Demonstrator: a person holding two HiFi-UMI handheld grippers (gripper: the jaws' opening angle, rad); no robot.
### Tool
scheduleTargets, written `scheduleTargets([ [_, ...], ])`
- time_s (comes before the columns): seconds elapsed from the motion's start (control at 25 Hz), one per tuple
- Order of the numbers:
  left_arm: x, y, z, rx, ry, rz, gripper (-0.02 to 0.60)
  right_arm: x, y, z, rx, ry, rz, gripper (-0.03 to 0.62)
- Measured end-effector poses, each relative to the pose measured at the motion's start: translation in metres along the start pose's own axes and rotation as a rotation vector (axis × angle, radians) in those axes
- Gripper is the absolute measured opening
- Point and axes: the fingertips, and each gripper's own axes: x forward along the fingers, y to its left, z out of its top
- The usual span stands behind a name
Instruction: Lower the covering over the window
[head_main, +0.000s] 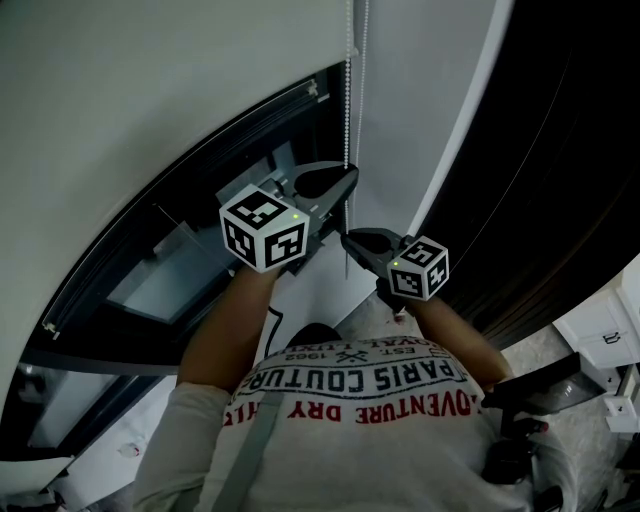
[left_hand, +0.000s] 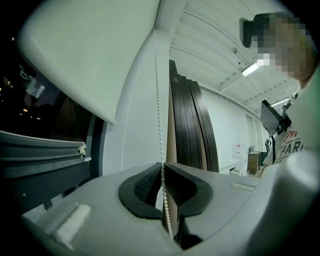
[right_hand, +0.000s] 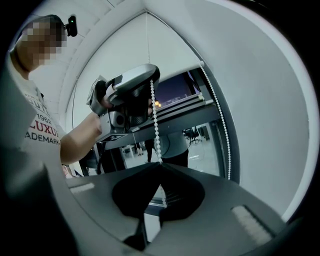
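A white roller blind (head_main: 150, 90) covers the upper part of a dark window (head_main: 190, 265). Its white bead chain (head_main: 347, 90) hangs down beside the window frame. My left gripper (head_main: 347, 183) is shut on this chain, and the beads run between its ribbed pads (left_hand: 150, 182) in the left gripper view. Just below it, my right gripper (head_main: 349, 240) is shut on the same strand. In the right gripper view the chain (right_hand: 155, 120) rises from my right gripper (right_hand: 160, 165) up to the left gripper (right_hand: 151, 80). A second strand (right_hand: 220, 120) hangs free to the right.
Dark slatted panels (head_main: 540, 170) stand to the right of the white wall strip. The blind's bottom bar (left_hand: 65, 95) hangs above the window's sill rails (left_hand: 45, 150). White furniture (head_main: 600, 330) sits at the lower right. The person's printed t-shirt (head_main: 370, 390) fills the bottom.
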Motion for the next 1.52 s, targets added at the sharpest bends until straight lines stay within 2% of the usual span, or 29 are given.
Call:
scheduleTargets([
  [0.12,-0.001,0.001,-0.008,0.024,0.036,0.009,0.017,0.002,0.001,-0.007,-0.017,0.036,-0.002,0.006],
  [0.28,-0.004,0.003,-0.014,-0.002,0.027,0.007,0.017,0.003,0.0,-0.013,0.003,0.041,0.001,0.006],
  [0.4,-0.003,0.004,-0.026,0.018,0.064,0.015,0.017,0.005,-0.002,-0.025,-0.012,0.093,-0.011,0.006],
  [0.56,-0.004,0.01,-0.054,0.011,0.117,0.035,0.017,0.005,-0.008,-0.049,0.035,0.156,-0.025,0.006],
  [0.76,-0.002,0.012,-0.106,-0.024,0.199,0.037,0.017,0.005,-0.011,-0.096,0.071,0.275,-0.021,0.008],
  [0.92,-0.004,0.014,-0.123,-0.083,0.166,0.029,0.017,0.007,-0.006,-0.115,0.142,0.284,0.005,0.008],
  [1.08,-0.008,0.023,-0.122,-0.095,0.138,0.046,0.018,0.007,-0.01,-0.111,0.092,0.301,-0.001,0.014],
  [1.12,-0.009,0.024,-0.122,-0.103,0.133,0.05,0.018,0.007,-0.008,-0.11,0.072,0.316,0.01,0.074],
  [1.16,-0.011,0.026,-0.123,-0.108,0.129,0.053,0.018,0.006,-0.007,-0.108,0.055,0.327,0.022,0.151],
  [1.2,-0.012,0.027,-0.123,-0.11,0.127,0.054,0.018,0.005,-0.007,-0.103,0.039,0.331,0.032,0.192],
  [1.28,-0.012,0.027,-0.123,-0.109,0.128,0.05,0.018,0.002,-0.007,-0.08,0.001,0.305,0.04,0.223],
  [1.36,-0.012,0.024,-0.123,-0.104,0.132,0.039,0.018,-0.002,-0.006,-0.042,-0.04,0.236,0.04,0.232],
  [1.52,-0.016,0.019,-0.123,-0.098,0.135,0.02,0.018,-0.013,0.003,0.065,-0.128,0.015,0.017,0.226],
])
